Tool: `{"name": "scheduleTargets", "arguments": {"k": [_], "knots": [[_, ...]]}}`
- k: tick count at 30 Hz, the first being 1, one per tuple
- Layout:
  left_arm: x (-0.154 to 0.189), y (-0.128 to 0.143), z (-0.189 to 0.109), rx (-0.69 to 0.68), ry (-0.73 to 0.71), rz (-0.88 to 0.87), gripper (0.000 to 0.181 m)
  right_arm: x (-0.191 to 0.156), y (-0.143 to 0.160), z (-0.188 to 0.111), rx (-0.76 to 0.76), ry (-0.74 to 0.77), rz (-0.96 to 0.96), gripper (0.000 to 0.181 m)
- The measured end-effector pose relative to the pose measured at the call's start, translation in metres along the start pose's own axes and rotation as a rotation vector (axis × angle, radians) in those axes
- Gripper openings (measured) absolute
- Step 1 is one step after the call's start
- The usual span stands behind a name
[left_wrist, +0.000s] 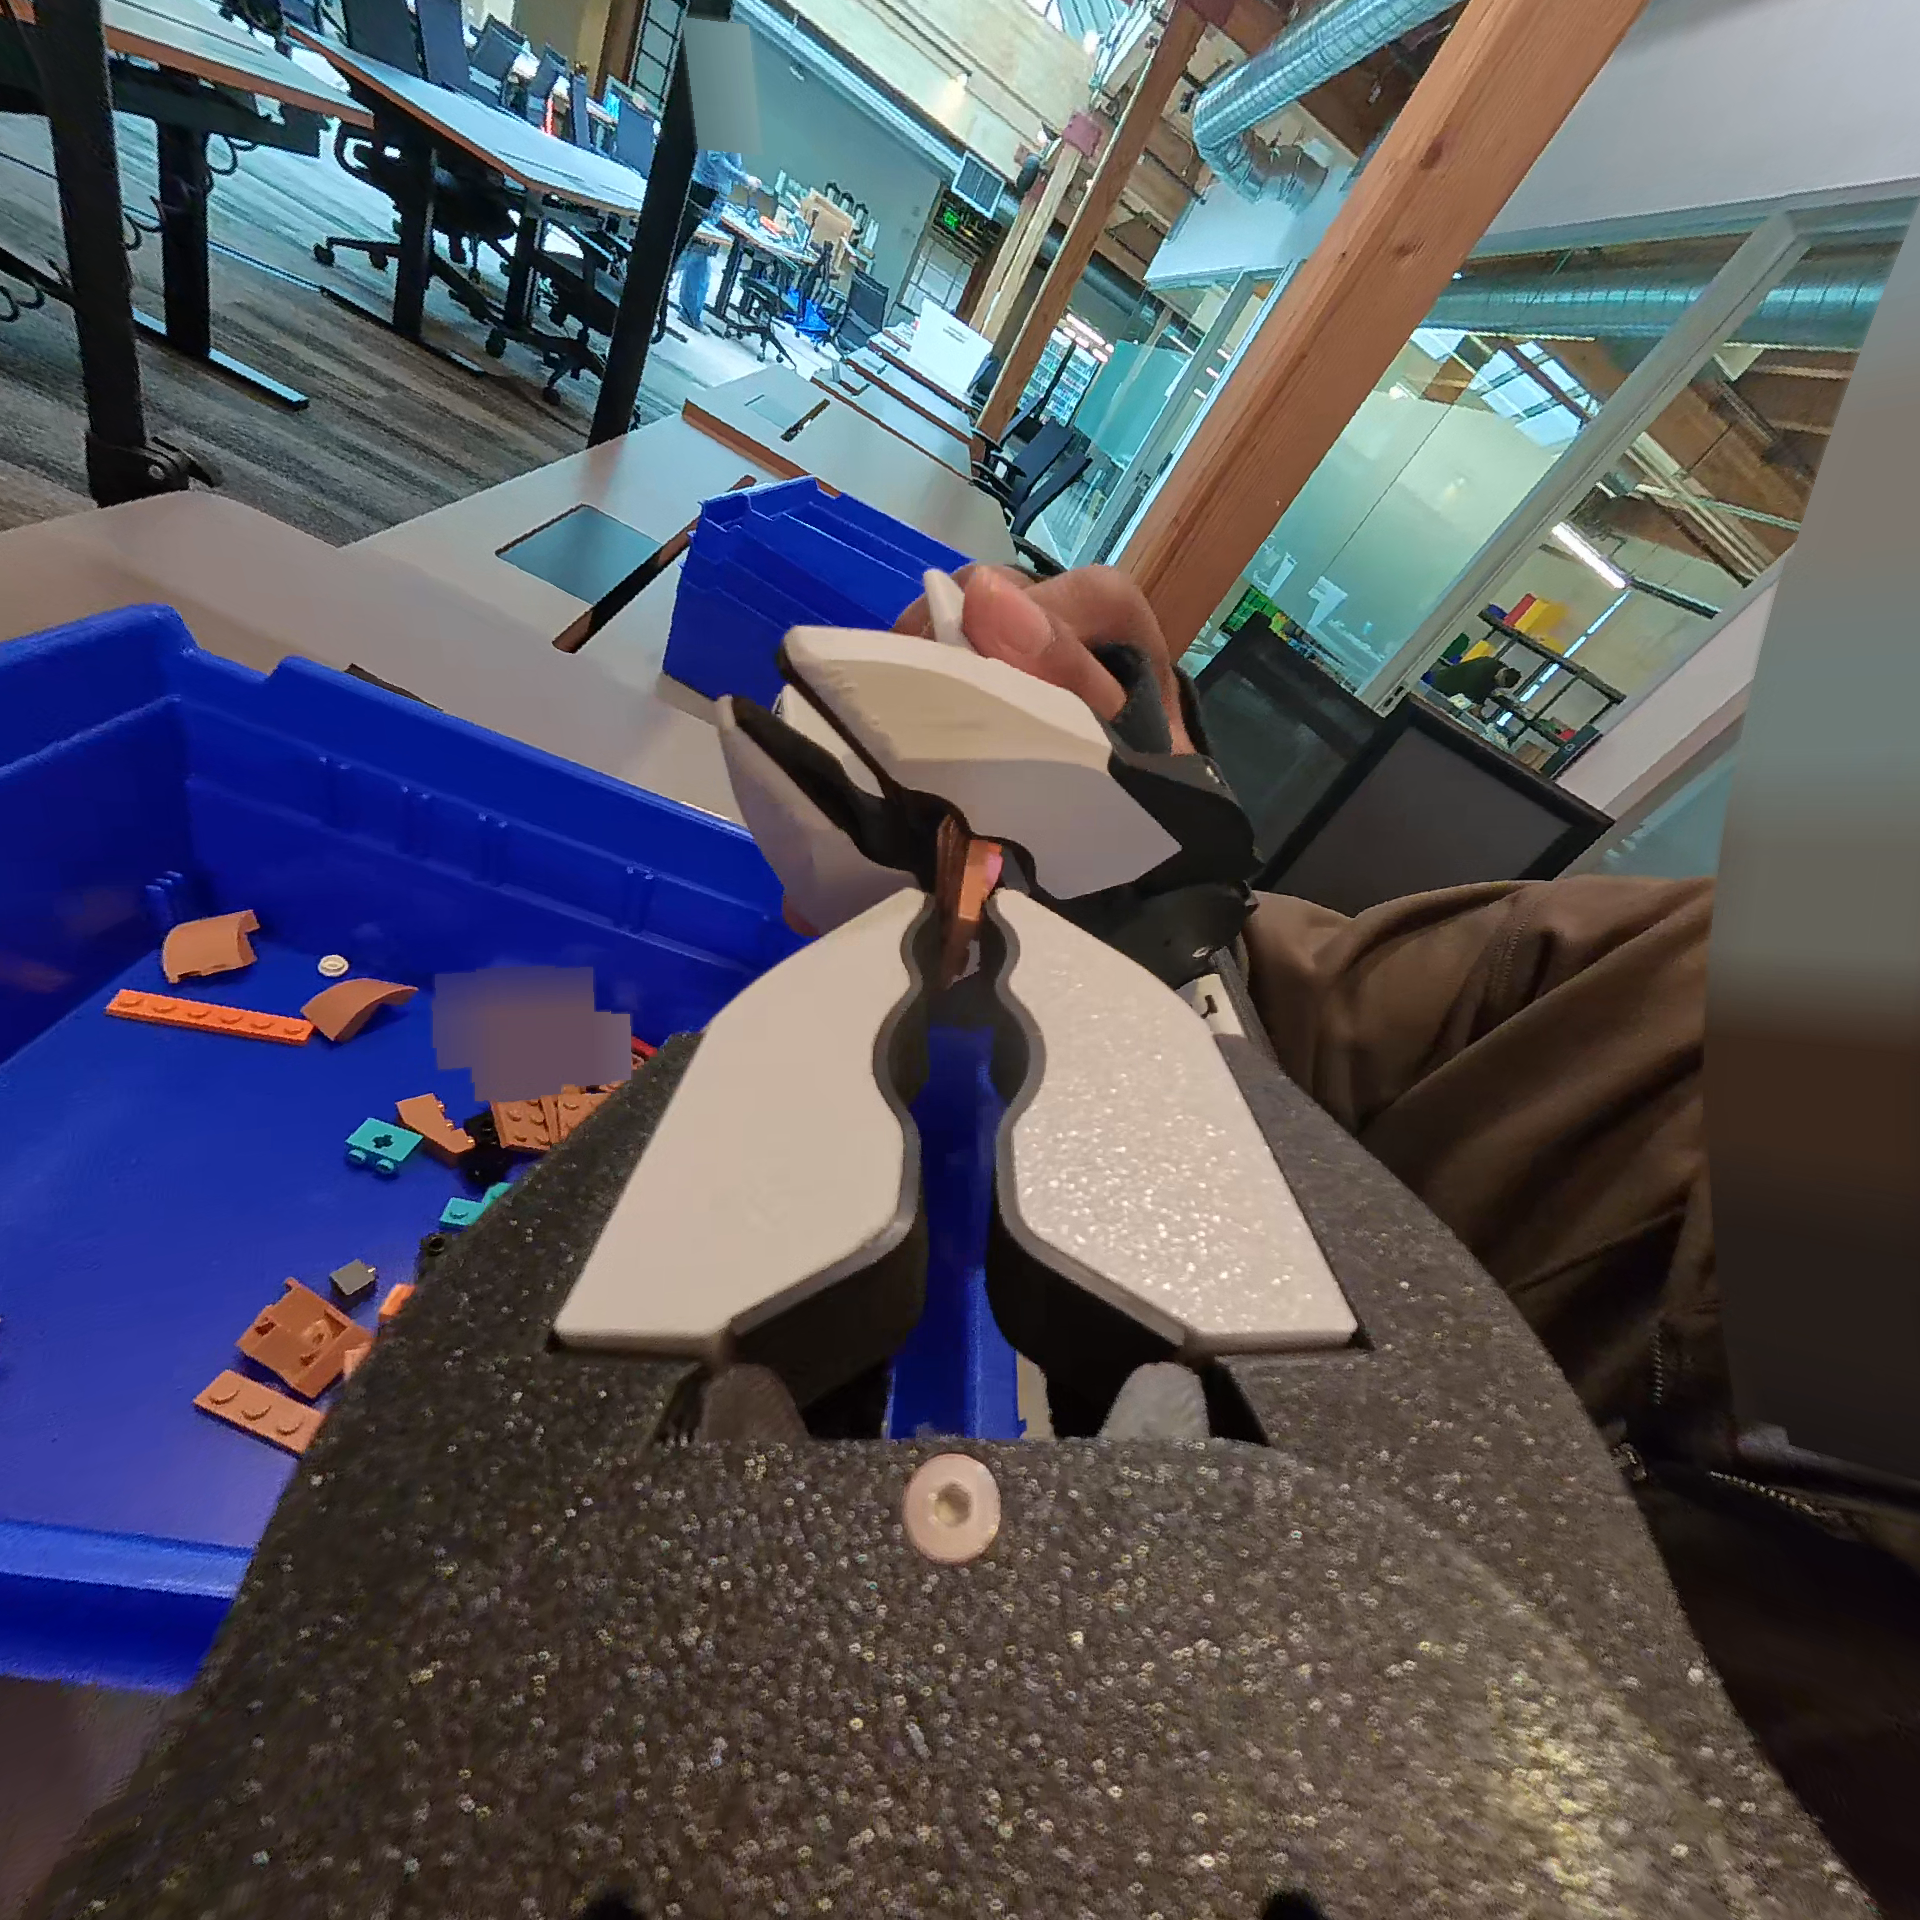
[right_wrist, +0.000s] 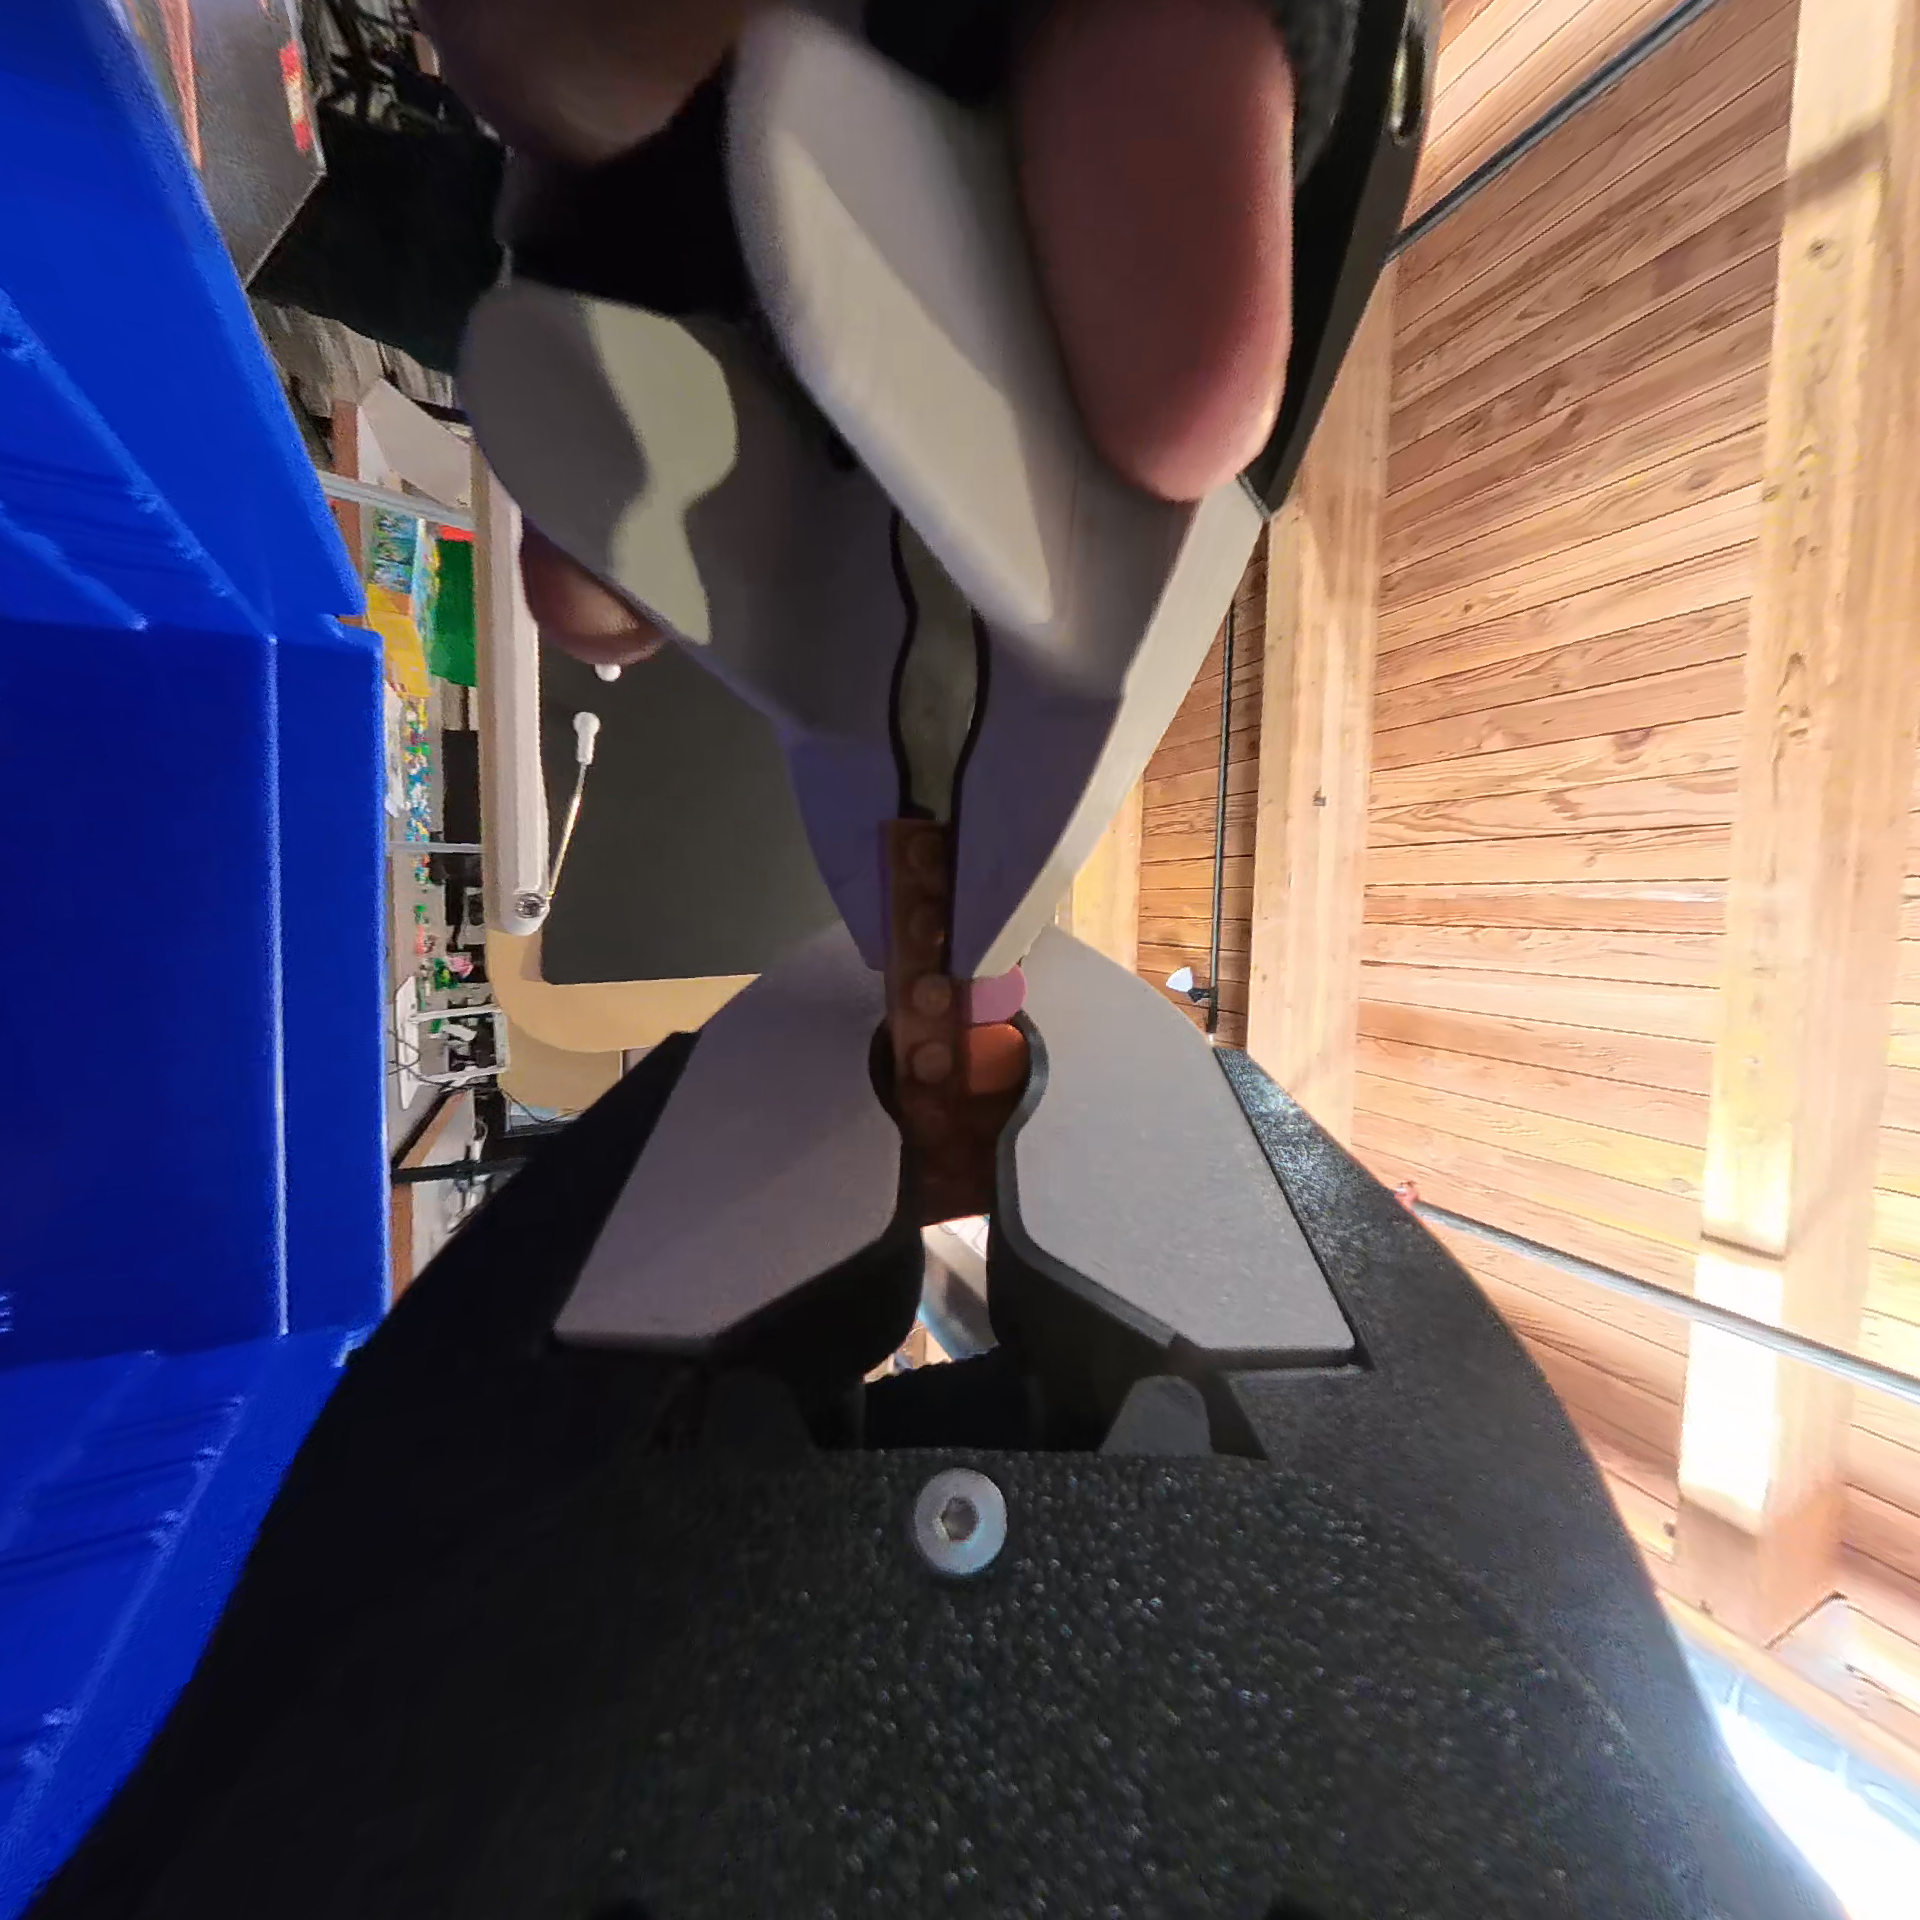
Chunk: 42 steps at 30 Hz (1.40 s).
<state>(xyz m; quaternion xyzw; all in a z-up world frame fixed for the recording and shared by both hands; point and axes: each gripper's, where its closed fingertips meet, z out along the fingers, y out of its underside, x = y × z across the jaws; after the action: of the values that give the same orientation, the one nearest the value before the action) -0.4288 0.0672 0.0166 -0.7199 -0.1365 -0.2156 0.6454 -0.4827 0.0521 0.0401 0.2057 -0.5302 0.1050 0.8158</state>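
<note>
Above the blue bin (left_wrist: 436, 821), the left gripper (left_wrist: 958, 940) and the right gripper (right_wrist: 940, 1049) meet tip to tip, both clenched on one brown studded plate (right_wrist: 928, 1029). A small pink piece (right_wrist: 995, 1000) sits on its side. Loose bricks (left_wrist: 301, 1340) lie on the bin floor, beside the white table (left_wrist: 582, 613).

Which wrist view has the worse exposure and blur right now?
Right wrist view: worse; its own right hand-held gripper is underexposed against bright wood wall, the near left hand-held gripper is blurred, blown highlight bottom right. Left wrist view: even light, sharp blue bin, mild fisheye bending.
</note>
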Motion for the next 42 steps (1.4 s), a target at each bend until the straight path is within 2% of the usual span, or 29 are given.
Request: {"name": "scheduleTargets", "arguments": {"k": [4, 11, 18, 23, 34, 38, 42], "knots": [[-0.001, -0.001, 0.000, -0.001, -0.025, 0.022, 0.005, 0.001, 0.001, -0.001, 0.007, 0.003, 0.012, 0.008], [-0.001, -0.008, 0.003, -0.012, -0.174, 0.270, 0.004, 0.001, 0.006, 0.002, 0.035, -0.050, 0.234, 0.013], [-0.007, -0.010, 0.001, -0.077, -0.359, 0.509, 0.004, -0.010, 0.000, 0.004, 0.057, -0.207, 0.459, 0.020], [-0.008, -0.011, 0.001, -0.113, -0.438, 0.636, 0.004, -0.012, -0.006, 0.002, 0.104, -0.327, 0.651, 0.021], [-0.008, -0.008, 0.001, -0.080, -0.337, 0.529, 0.004, -0.014, -0.009, -0.001, 0.137, -0.368, 0.699, 0.021], [-0.011, -0.006, 0.001, -0.121, -0.391, 0.580, 0.005, -0.019, -0.010, -0.003, 0.138, -0.423, 0.735, 0.021], [-0.014, -0.002, 0.000, -0.196, -0.473, 0.610, 0.005, -0.024, -0.009, -0.003, 0.121, -0.407, 0.602, 0.017]]}}
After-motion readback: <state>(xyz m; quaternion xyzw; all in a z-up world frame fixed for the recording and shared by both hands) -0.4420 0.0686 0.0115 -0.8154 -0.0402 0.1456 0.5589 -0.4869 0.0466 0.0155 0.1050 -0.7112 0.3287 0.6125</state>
